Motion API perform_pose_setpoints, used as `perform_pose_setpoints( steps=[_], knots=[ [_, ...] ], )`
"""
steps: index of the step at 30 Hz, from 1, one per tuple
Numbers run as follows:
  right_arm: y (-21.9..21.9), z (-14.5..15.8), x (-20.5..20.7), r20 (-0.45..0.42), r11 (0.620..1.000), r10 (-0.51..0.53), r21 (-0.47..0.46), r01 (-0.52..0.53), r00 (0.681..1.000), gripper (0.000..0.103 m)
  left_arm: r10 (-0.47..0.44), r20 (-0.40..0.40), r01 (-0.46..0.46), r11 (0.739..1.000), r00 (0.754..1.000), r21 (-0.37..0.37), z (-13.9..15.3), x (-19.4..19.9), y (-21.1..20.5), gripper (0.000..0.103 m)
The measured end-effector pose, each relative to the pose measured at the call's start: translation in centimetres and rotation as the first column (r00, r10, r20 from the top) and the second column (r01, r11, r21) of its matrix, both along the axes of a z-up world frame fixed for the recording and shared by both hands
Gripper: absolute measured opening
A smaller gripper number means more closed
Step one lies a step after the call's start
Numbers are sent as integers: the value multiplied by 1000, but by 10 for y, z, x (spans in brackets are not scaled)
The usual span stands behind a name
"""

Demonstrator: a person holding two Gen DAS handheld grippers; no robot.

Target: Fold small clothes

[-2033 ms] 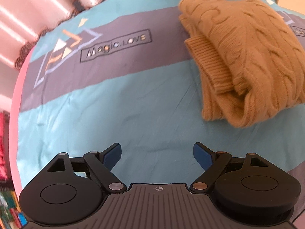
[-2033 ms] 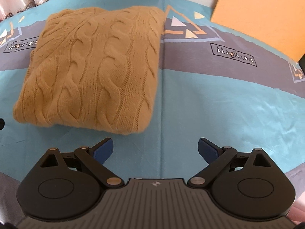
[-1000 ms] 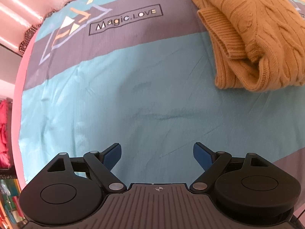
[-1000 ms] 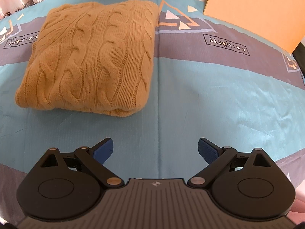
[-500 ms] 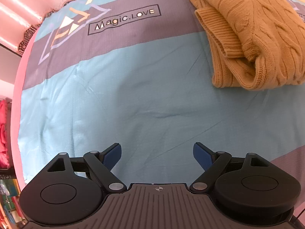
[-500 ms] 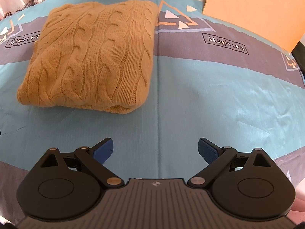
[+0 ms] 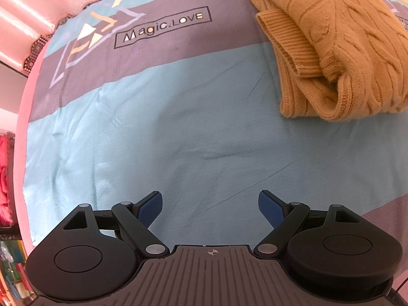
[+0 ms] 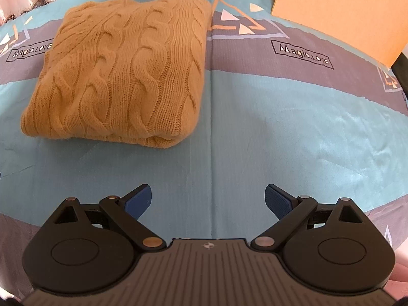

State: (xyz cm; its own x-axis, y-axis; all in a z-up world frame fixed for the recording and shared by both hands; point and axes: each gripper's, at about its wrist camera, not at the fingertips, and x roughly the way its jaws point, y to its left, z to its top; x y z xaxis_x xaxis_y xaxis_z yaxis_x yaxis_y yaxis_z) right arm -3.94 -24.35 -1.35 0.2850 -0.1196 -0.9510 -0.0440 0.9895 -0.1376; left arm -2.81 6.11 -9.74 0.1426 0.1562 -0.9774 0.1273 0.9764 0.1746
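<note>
A mustard cable-knit sweater (image 8: 127,71) lies folded into a compact rectangle on the blue and grey bedsheet (image 8: 280,127). In the left wrist view the sweater (image 7: 344,51) is at the upper right, its ribbed hem edges stacked on the left side. My left gripper (image 7: 210,204) is open and empty, low over bare sheet, well short of the sweater. My right gripper (image 8: 207,199) is open and empty, just in front of the sweater's near folded edge and to its right.
An orange board (image 8: 344,12) stands at the far right edge of the bed. Pale curtains (image 7: 38,12) hang beyond the bed's far left. The sheet's pink edge (image 7: 21,117) marks the bed's left side, with red items below it.
Both grippers have pulled back from the folded sweater over the last two seconds and stayed open. The sweater has not moved on the sheet.
</note>
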Motion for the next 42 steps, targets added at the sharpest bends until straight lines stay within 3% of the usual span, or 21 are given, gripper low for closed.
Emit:
perform_pose_setpoints(
  steps=[42],
  knots=[
    [5,-16,1,-40,1000,-6,-6,5,999,97,-24,-19,24,1000,1000,-11,-7,4,-1,103]
  ],
)
